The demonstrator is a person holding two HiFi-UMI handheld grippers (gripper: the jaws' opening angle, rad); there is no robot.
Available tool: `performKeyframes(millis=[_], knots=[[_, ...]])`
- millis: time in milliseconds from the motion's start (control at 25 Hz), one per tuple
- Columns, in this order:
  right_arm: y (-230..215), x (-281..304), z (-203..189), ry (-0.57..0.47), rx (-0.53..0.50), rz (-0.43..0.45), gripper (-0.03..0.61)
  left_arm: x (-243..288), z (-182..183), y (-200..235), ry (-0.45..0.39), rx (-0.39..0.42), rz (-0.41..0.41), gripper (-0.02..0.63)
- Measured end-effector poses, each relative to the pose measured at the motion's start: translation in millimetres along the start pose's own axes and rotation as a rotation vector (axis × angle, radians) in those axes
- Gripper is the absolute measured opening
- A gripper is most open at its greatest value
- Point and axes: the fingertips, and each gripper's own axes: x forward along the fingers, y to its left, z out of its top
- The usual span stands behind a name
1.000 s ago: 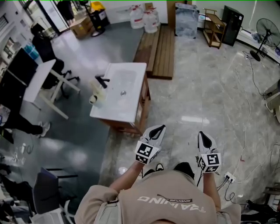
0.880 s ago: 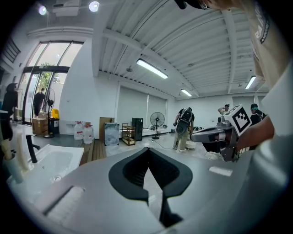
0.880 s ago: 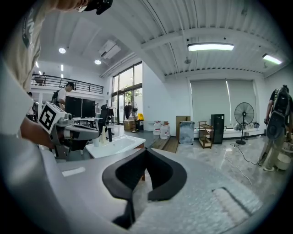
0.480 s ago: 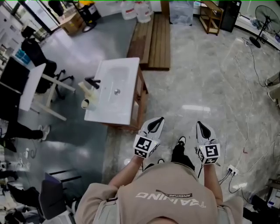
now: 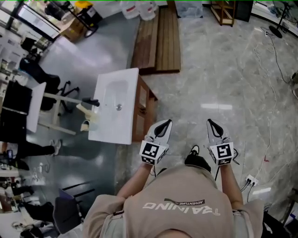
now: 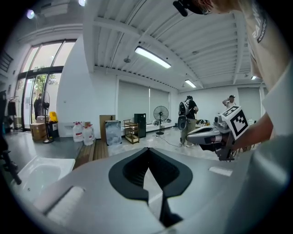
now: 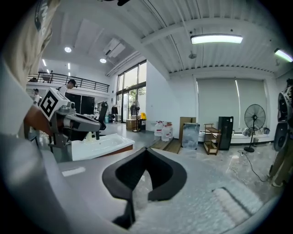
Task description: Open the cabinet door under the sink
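A white sink top (image 5: 114, 104) with a black tap sits on a wooden cabinet (image 5: 142, 109), left of centre in the head view. The cabinet's wooden front faces the marble floor on its right. My left gripper (image 5: 164, 124) hangs shut and holds nothing, just right of the cabinet's near corner and apart from it. My right gripper (image 5: 211, 122) is further right over the floor, also shut and holding nothing. The basin (image 6: 41, 171) shows at the left gripper view's lower left, with that gripper (image 6: 147, 150) shut. The right gripper (image 7: 146, 150) sees the sink (image 7: 98, 145) at its left.
A low wooden platform (image 5: 156, 39) lies beyond the sink, with water bottles (image 5: 139, 7) behind it. A white desk (image 5: 35, 107) and office chairs stand to the left. Cables and a power strip (image 5: 253, 180) lie on the floor at right. People (image 6: 187, 114) stand far across the room.
The person has walked forward with both shut grippers. The sink cabinet has slid left and down in the head view and now lies beside the left gripper.
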Motion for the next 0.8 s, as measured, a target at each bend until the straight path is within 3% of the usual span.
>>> performKeyframes(millis=[280,800], knots=[[-56.1,29.1,11.0,-0.027,-0.007,0.024,0.0,54.5,15.1,-4.6,-0.003,-0.029,0.02,0.018],[-83.5,55.4,-6.1,0.039,0.043,0.015,0.002,107.9,20.2,18.2,0.035,0.005,-0.012,0.018]])
